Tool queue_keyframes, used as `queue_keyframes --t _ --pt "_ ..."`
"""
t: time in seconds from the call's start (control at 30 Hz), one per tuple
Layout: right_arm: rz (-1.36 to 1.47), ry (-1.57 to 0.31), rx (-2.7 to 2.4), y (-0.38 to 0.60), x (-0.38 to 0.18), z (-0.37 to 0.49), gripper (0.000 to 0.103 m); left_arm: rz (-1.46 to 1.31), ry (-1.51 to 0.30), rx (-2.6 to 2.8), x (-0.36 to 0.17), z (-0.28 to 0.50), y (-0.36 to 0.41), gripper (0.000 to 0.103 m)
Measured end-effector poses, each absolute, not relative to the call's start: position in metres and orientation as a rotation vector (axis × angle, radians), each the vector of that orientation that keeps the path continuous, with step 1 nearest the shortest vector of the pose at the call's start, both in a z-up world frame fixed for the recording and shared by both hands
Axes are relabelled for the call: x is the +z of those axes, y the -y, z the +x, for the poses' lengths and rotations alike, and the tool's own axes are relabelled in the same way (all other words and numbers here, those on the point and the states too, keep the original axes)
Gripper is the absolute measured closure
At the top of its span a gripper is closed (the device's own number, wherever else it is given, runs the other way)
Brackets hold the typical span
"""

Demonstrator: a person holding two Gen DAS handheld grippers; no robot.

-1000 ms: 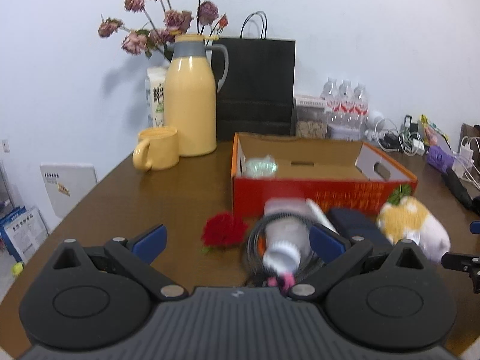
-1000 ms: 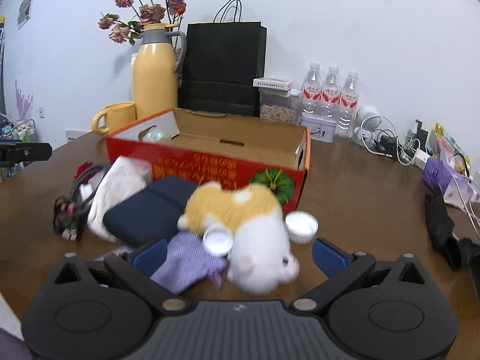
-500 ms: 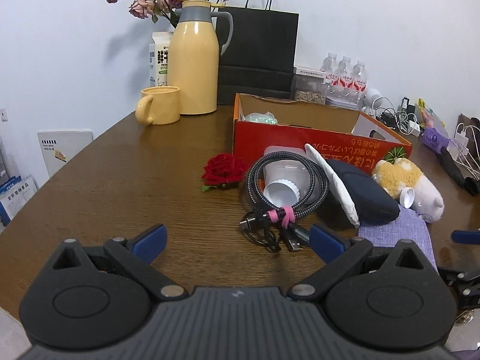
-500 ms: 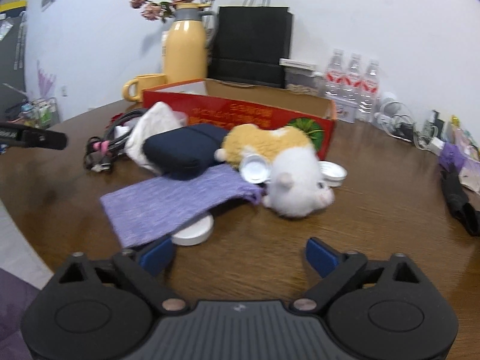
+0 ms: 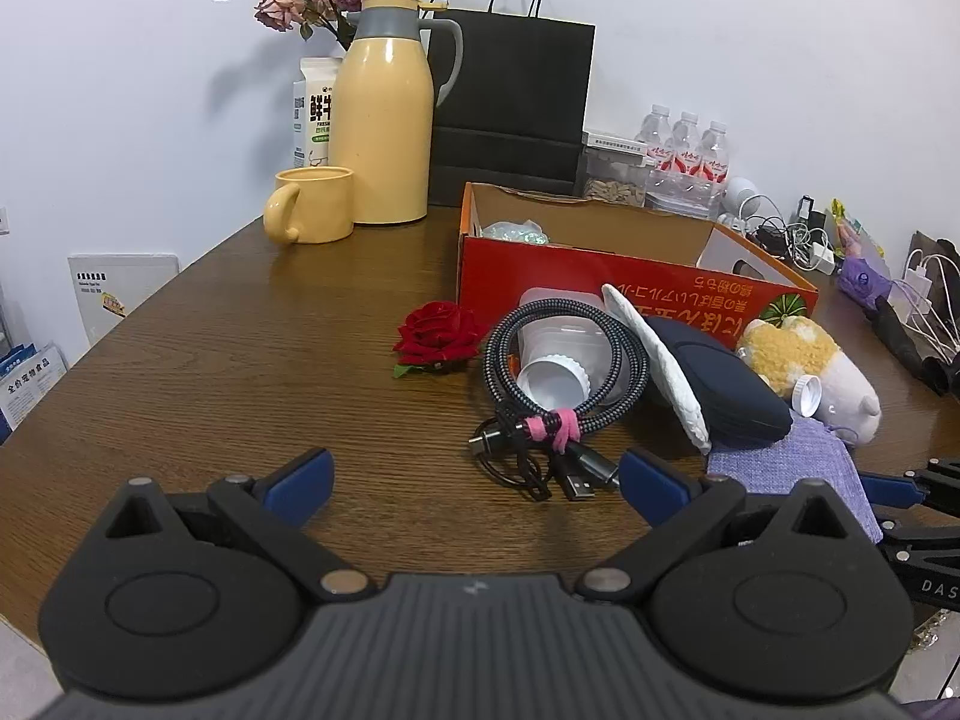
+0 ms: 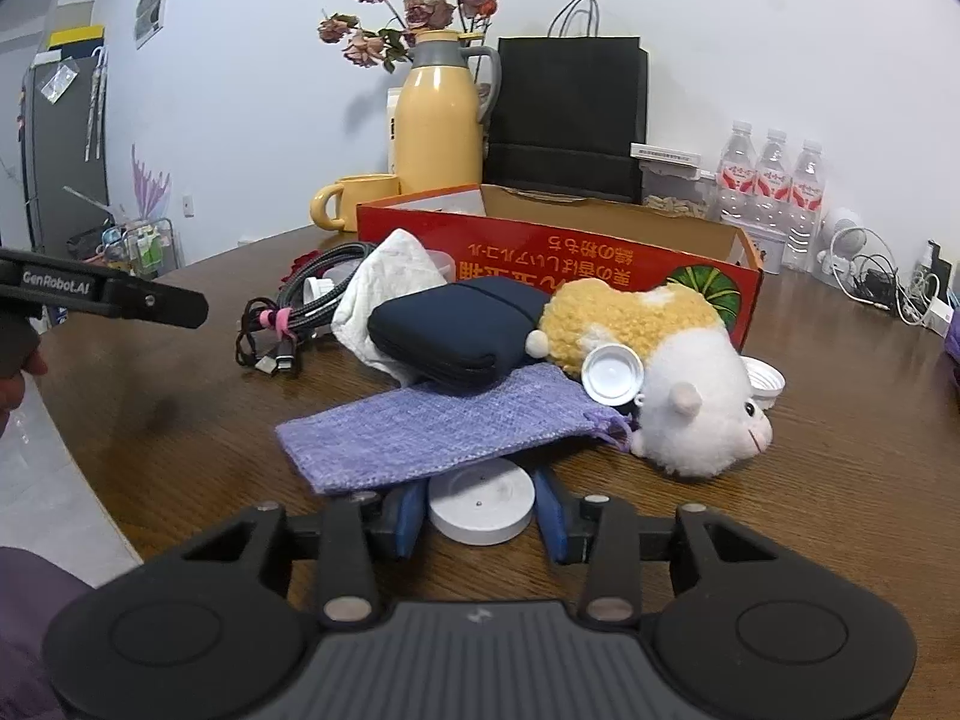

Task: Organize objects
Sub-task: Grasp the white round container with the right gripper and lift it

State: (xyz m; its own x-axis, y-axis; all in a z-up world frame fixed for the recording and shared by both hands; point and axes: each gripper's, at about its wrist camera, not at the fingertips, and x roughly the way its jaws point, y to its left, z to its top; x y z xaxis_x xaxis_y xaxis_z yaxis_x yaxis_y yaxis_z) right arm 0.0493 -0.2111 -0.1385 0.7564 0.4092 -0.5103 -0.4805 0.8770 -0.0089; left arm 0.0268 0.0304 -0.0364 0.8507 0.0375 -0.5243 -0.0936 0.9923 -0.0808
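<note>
1. The table (image 5: 210, 360) edge was seen curving close on the left; bare wood lay open ahead of the left gripper (image 5: 474, 480), whose jaws were spread wide and held nothing.
2. A coiled cable (image 5: 558, 384), red rose (image 5: 438, 336), navy pouch (image 6: 462, 330) and plush toy (image 6: 660, 360) were crowded before the red box (image 6: 600, 258).
3. The white round disc (image 6: 480, 501) was found at the near table edge, partly tucked under the purple cloth bag (image 6: 432, 426); the right gripper (image 6: 480, 516) was closed narrowly around it, both fingers flanking its sides.
</note>
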Motion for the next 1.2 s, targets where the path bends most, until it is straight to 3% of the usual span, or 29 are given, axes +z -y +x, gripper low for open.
queue_keyframes --t 1.2 --pt "-0.173 -0.397 0.385 0.225 -0.106 0.056 0.065 -0.092 -0.524 0.076 -0.033 0.052 -0.023 0.000"
